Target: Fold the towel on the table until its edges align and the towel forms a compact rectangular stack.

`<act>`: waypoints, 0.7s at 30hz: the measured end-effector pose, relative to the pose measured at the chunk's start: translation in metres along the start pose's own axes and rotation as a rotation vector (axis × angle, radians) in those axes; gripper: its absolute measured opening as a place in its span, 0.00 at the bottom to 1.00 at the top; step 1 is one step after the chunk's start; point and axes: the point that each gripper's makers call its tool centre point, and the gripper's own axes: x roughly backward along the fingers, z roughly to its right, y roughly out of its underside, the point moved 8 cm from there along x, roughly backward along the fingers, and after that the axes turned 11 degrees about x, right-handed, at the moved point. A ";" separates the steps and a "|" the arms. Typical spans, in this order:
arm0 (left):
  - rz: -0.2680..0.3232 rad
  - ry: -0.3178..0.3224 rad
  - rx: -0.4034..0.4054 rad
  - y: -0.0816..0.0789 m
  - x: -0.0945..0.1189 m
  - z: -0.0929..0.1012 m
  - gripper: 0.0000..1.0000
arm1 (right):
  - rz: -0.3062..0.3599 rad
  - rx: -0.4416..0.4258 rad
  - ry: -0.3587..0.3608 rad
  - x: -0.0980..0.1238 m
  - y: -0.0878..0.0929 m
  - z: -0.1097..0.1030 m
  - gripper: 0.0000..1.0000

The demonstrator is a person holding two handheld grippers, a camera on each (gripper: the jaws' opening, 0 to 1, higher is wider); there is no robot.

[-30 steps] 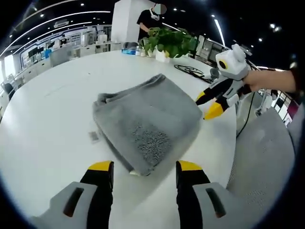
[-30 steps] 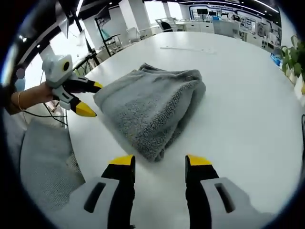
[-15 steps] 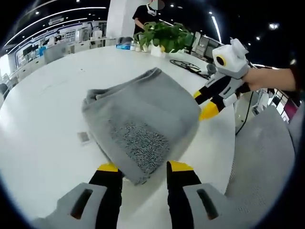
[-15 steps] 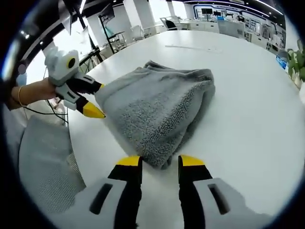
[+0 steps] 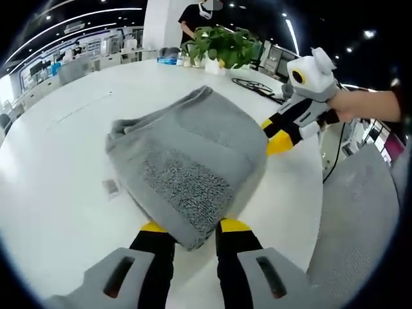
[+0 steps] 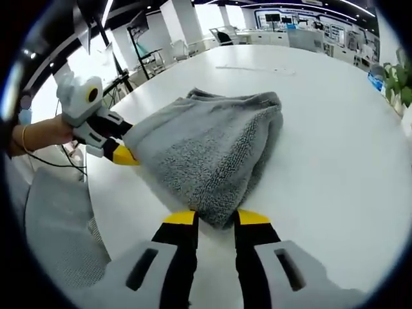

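Got my left tool and right tool each clamped on a near towel corner; I'd lift evenly, keeping edges matched.

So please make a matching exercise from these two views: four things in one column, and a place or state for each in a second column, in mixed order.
Things:
1. grey towel
2. left gripper
3. potted plant
4. black cable

Places or states:
A. coiled on the table, beside the plant
B. folded, lying on the white table
C. standing at the far edge of the table
D. jaws closed on a near corner of the towel

Pairs: 1-B, 2-D, 3-C, 4-A
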 end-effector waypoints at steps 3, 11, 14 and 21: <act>-0.005 -0.009 -0.005 -0.004 -0.001 -0.004 0.24 | 0.004 -0.008 0.004 -0.003 -0.003 0.003 0.20; -0.009 -0.041 -0.046 -0.014 0.001 -0.014 0.21 | 0.021 -0.017 0.006 -0.006 -0.010 0.003 0.20; -0.015 -0.053 -0.052 -0.016 0.001 -0.016 0.21 | 0.024 -0.020 0.004 -0.007 -0.011 0.002 0.20; -0.035 -0.052 -0.051 -0.017 0.002 -0.019 0.24 | 0.026 -0.030 0.010 -0.005 -0.013 0.002 0.20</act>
